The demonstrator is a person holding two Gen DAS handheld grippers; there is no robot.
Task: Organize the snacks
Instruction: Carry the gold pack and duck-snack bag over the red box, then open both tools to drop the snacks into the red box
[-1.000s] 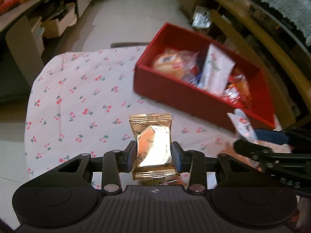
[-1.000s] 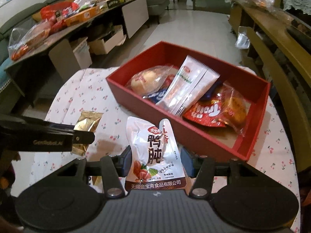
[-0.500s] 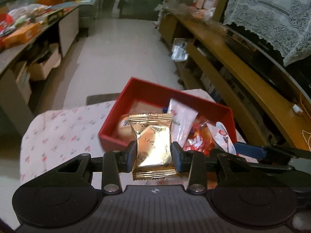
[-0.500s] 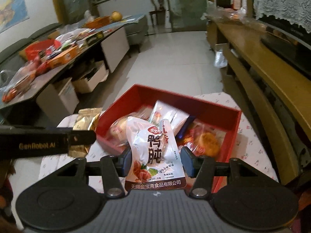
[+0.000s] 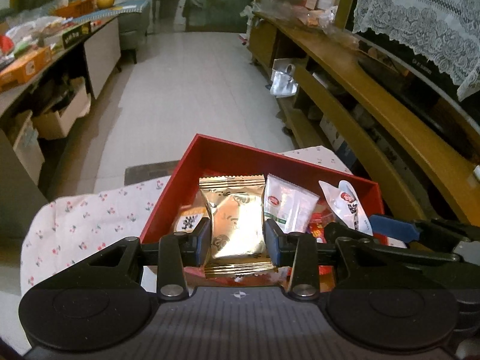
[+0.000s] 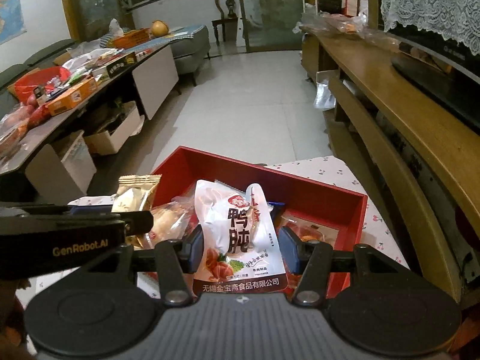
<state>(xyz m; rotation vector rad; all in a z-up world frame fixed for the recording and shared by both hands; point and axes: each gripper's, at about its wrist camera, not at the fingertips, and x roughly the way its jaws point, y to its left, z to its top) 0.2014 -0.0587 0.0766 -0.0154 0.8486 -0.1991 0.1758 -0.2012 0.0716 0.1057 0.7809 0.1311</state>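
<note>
Holding a snack in each claw, we hover over the red box [image 5: 240, 157], which sits on the tabletop [image 5: 90, 213] under a cherry-print cloth. Our left claw [image 5: 237, 237] is closed on a gold foil packet [image 5: 237, 225], its pads pressing both sides, the packet upright above the near left part of the red box. Our right claw [image 6: 238, 244] is clamped on a white pouch with Chinese print [image 6: 237, 234], also upright, above the near middle of the red box [image 6: 300, 186].

Inside the red box, seen from the left wrist, a white sachet with a red logo [image 5: 288, 207] leans just right of the gold packet, and a clear-wrapped round pastry [image 5: 189, 219] lies toward the left wall. From the right wrist, an orange-red packet [image 6: 312, 231] lies at the box's right end. Beyond the red box a pale tiled floor [image 6: 249, 105] runs away.
</note>
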